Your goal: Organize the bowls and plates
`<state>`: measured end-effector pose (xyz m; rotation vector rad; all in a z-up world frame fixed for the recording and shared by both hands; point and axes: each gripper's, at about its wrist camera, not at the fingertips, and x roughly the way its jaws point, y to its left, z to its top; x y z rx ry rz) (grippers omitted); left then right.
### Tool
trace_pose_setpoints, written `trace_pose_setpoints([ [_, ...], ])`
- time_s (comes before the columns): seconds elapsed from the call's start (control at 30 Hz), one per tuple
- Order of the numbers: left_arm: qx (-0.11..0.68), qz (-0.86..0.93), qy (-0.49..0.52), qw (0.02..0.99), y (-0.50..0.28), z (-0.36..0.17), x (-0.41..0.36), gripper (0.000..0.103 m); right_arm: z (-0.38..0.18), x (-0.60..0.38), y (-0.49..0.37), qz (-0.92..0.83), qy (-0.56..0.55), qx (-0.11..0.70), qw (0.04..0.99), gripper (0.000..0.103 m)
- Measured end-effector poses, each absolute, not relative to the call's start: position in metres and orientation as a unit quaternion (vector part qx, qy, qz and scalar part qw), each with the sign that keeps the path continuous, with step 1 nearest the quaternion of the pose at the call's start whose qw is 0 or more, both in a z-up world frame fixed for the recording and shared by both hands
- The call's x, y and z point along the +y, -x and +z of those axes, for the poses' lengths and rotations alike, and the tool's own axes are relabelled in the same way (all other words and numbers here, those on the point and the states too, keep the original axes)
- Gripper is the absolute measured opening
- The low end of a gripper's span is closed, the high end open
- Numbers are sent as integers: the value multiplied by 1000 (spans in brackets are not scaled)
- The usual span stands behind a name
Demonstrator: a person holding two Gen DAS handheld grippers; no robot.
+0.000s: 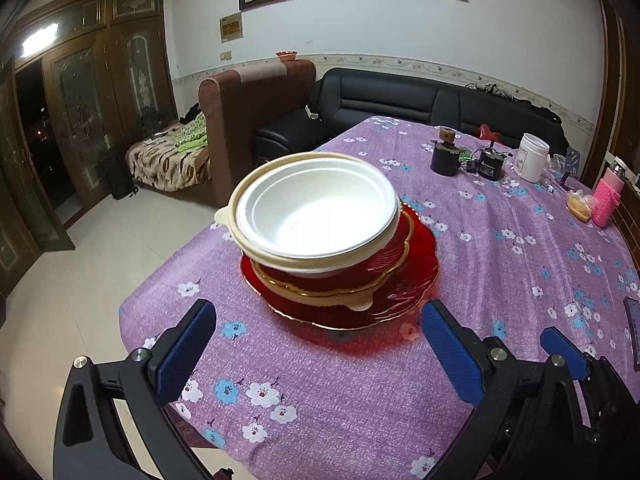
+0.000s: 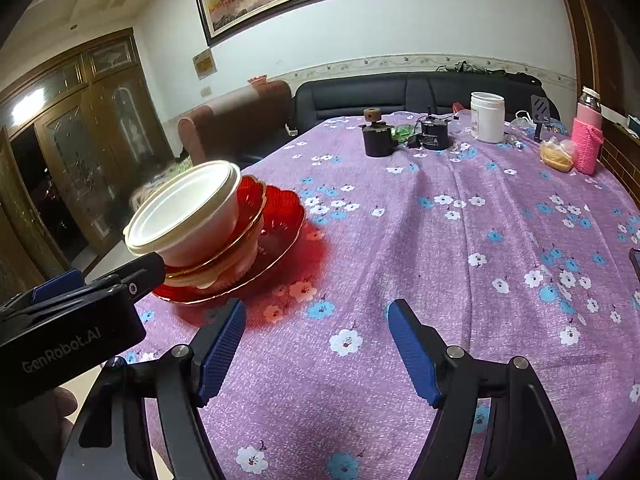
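Observation:
A stack stands on the purple flowered tablecloth (image 1: 360, 380) near the table's left edge: a white bowl (image 1: 316, 210) nested in a cream bowl (image 1: 256, 240), on a gold-rimmed red dish (image 1: 384, 276), on a large red plate (image 1: 416, 292). The stack also shows in the right wrist view, with the white bowl (image 2: 184, 216) over the red plate (image 2: 280, 236). My left gripper (image 1: 318, 344) is open and empty just in front of the stack. My right gripper (image 2: 316, 346) is open and empty over bare cloth, right of the stack. The left gripper's body (image 2: 72, 320) shows at the left.
At the far side of the table stand a dark cylinder with a wooden knob (image 2: 377, 136), a black device (image 2: 434, 132), a white jar (image 2: 487, 116), a pink bottle (image 2: 587, 136) and a bagged snack (image 2: 557, 154). A phone (image 1: 633, 332) lies at the right edge. Sofas stand beyond.

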<state>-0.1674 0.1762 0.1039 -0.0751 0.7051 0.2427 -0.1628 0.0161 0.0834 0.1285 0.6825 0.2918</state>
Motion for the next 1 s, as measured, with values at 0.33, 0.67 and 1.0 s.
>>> trace_pose_setpoints([
  [0.33, 362, 115, 49, 924, 163, 90, 186, 102, 78, 31, 160, 145, -48, 342, 927, 78],
  [0.67, 379, 108, 54, 918, 154, 79, 188, 102, 73, 36, 155, 143, -45, 351, 924, 79],
  [1.0, 365, 97, 70, 923, 157, 89, 205, 102, 72, 32, 149, 138, -47, 357, 923, 79],
])
